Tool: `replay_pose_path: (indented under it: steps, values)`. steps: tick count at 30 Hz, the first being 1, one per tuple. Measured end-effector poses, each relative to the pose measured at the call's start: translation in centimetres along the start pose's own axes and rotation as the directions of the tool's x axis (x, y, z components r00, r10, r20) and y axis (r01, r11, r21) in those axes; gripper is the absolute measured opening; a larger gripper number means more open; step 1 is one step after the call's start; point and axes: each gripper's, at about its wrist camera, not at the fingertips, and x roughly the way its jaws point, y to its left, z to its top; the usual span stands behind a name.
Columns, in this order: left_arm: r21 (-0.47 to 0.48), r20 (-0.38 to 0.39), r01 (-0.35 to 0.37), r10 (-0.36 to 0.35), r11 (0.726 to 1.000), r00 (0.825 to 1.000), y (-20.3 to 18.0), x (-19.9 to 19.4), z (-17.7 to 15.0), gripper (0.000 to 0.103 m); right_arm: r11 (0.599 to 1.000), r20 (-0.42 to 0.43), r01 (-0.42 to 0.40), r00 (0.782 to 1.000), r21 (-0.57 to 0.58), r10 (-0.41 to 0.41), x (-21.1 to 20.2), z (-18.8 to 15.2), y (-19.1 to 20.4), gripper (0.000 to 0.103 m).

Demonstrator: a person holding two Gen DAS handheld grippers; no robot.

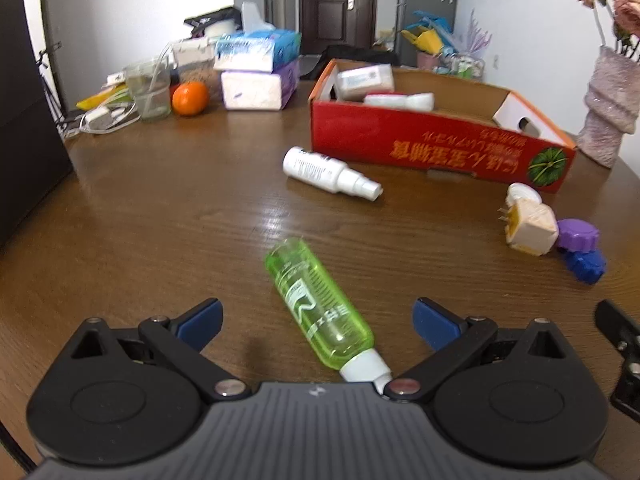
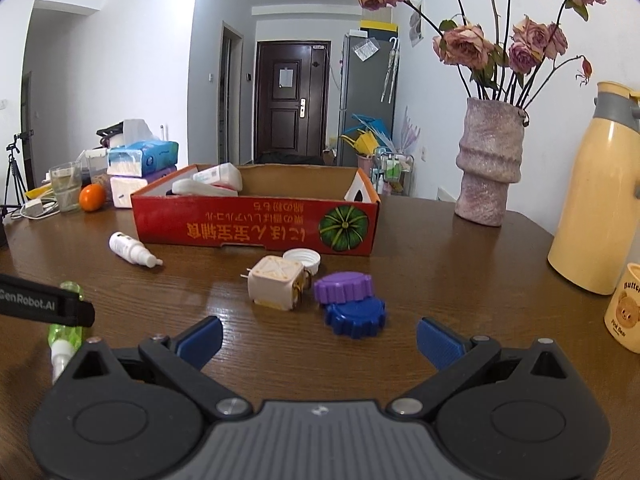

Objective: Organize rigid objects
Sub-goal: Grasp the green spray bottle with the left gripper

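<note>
Red cardboard box [image 2: 256, 228] | holds white packets [image 2: 218, 178] | right half bare

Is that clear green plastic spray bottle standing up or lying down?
Lying down: the clear green plastic spray bottle rests lengthwise on the brown wooden table.

A vase of dried roses [image 2: 490, 168] stands at two o'clock; a yellow thermos [image 2: 592, 196] at three. An orange [image 2: 92, 197], glass [image 2: 66, 186] and tissue packs [image 2: 140, 158] crowd ten o'clock.
</note>
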Motion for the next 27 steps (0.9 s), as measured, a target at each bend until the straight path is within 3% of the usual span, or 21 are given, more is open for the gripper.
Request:
replay_pose_path:
  steps: [7, 11, 15, 18, 20, 23, 27]
  values:
    - [-0.037, -0.039, -0.036, 0.035, 0.999, 0.999, 0.3, 1.5, -0.2, 0.099, 1.000, -0.009, 0.004, 1.000, 0.009, -0.004, 0.2, -0.4, -0.2, 0.103]
    - [-0.059, -0.061, -0.056, 0.053, 0.997, 0.997, 0.4, 2.2, 0.0, 0.083, 1.000, -0.014, 0.004, 1.000, 0.008, -0.004, 0.4, -0.4, -0.1, 0.103]
    - [-0.048, -0.053, -0.060, 0.057, 0.997, 0.997, -0.1, 2.4, 0.0, 0.077, 1.000, -0.019, 0.003, 1.000, 0.009, -0.003, 0.6, -0.5, -0.1, 0.103]
    - [-0.027, -0.036, -0.048, 0.047, 0.998, 0.998, -0.7, 2.3, 0.0, 0.063, 1.000, -0.023, 0.004, 1.000, 0.009, -0.004, 0.7, -0.5, -0.1, 0.103]
    - [-0.011, -0.023, -0.037, 0.036, 0.999, 0.999, -1.0, 2.2, 0.0, 0.045, 1.000, -0.025, 0.004, 1.000, 0.008, -0.004, 0.8, -0.6, 0.0, 0.103]
    - [0.008, -0.011, -0.015, 0.016, 1.000, 1.000, -1.4, 2.2, 0.1, 0.032, 1.000, -0.029, 0.002, 1.000, 0.009, -0.002, 0.9, -0.6, -0.1, 0.103]
    - [0.024, -0.003, -0.003, 0.003, 1.000, 1.000, -1.7, 2.4, 0.1, 0.032, 1.000, -0.037, 0.002, 0.999, 0.012, -0.002, 1.2, -0.7, -0.1, 0.103]
